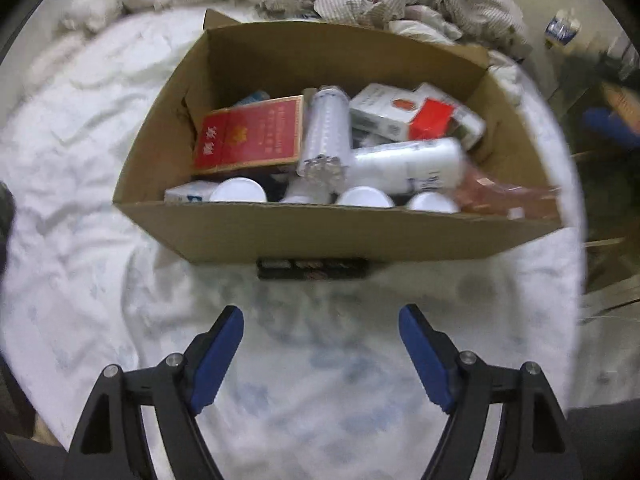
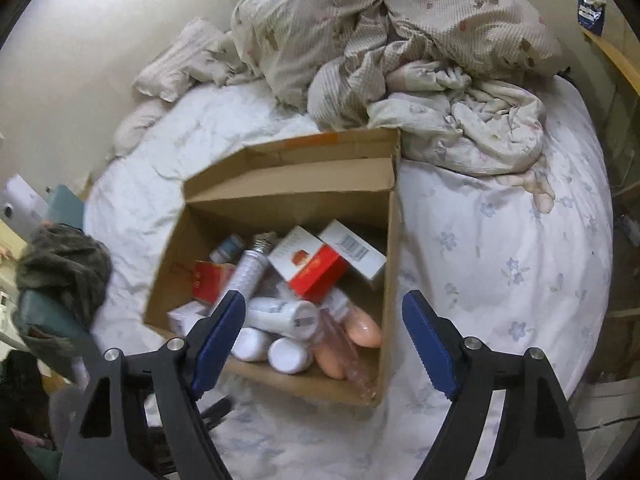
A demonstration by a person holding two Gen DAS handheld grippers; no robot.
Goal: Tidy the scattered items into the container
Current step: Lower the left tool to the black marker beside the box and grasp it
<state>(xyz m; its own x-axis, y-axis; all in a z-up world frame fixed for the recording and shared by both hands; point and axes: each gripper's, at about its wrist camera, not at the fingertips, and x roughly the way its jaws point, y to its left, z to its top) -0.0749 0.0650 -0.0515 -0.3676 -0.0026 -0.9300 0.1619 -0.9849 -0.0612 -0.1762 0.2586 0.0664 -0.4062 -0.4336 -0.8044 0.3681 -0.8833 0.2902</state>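
I see the cardboard box (image 2: pixel 390 240) on a floral-sheeted bed (image 2: pixel 500 260), crumpled bedding (image 2: pixel 400 60) behind it. Only my left view shows a dark flat object (image 1: pixel 312 269) against the box's near wall. Both grippers, left (image 1: pixel 321 330) and right (image 2: pixel 324 320), hold their jaws wide and empty.

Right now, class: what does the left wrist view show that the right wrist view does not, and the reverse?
Left only: a dark flat object on the sheet against the box's near wall, and the open left gripper.
Right only: a grey-green cloth beside the bed, and the open right gripper.
Both: the box, the red pack and the bedding.

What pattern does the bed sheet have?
The sheet is white with small pale blue flowers, clearest in the right wrist view.
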